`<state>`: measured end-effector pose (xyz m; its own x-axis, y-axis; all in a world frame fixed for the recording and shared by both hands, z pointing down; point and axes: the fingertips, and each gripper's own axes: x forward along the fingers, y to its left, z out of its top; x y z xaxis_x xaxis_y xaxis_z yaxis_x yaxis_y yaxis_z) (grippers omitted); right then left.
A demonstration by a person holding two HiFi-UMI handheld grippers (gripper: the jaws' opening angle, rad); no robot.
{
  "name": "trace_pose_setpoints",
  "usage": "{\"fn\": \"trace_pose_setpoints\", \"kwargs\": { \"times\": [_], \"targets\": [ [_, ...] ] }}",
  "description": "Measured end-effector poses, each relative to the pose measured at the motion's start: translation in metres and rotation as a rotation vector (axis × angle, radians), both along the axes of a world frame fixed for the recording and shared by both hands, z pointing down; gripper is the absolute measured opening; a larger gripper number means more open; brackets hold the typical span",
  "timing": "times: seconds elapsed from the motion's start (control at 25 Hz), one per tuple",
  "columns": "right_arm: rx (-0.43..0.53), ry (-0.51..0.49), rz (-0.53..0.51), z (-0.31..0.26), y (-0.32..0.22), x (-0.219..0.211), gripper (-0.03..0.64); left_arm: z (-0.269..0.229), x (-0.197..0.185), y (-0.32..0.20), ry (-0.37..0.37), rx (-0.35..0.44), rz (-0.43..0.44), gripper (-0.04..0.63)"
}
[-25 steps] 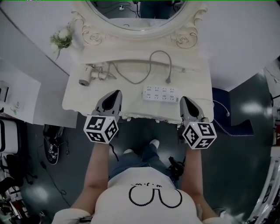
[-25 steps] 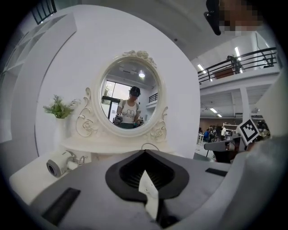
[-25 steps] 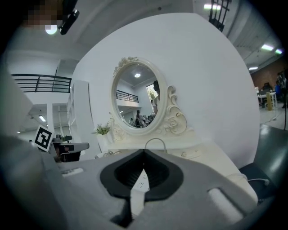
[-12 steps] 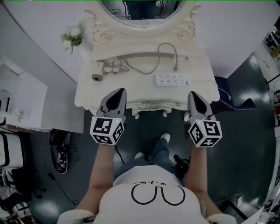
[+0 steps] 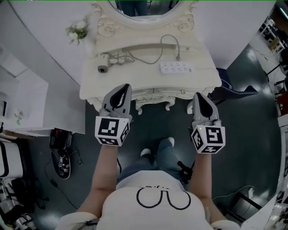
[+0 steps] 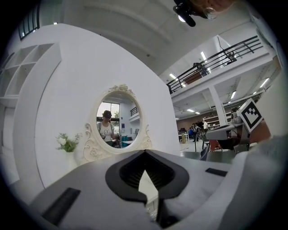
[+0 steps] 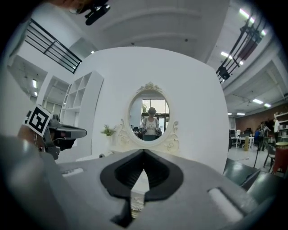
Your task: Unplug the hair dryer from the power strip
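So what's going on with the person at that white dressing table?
A person stands at the dressing table with a hand-held gripper in each hand. The left gripper and right gripper are both shut and empty, short of the table's front edge. On top lie the hair dryer and the power strip. The dryer's cord loops between them, and its plug appears to lie loose, out of the strip.

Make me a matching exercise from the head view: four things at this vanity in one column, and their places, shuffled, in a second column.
Things:
1. hair dryer
2. power strip
3. flowers
4. mirror

Places:
A. right part of the tabletop
B. behind the tabletop, in the middle
C. left part of the tabletop
D. left of the mirror, by the wall

Pairs: 1-C, 2-A, 3-D, 4-B
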<state>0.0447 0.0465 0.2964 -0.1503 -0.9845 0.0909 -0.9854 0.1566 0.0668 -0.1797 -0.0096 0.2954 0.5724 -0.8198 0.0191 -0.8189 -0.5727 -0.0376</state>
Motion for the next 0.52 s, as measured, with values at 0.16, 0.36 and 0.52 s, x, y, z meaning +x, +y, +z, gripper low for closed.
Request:
{"fn": "trace_pose_setpoints", "kwargs": {
  "times": [0.16, 0.36, 0.52],
  "targets": [
    [0.021, 0.027, -0.019, -0.008, 0.011, 0.0, 0.001, -0.013, -0.003, 0.01, 0.0, 0.046, -0.027, -0.002],
    [0.021, 0.041, -0.054, -0.02, 0.015, 0.007, 0.001, -0.028, 0.006, 0.026, 0.006, 0.076, -0.05, -0.002],
    [0.023, 0.035, -0.113, -0.033, 0.025, 0.002, 0.001, -0.043, 0.009, 0.038, 0.032, 0.094, -0.076, -0.002]
  ]
}}
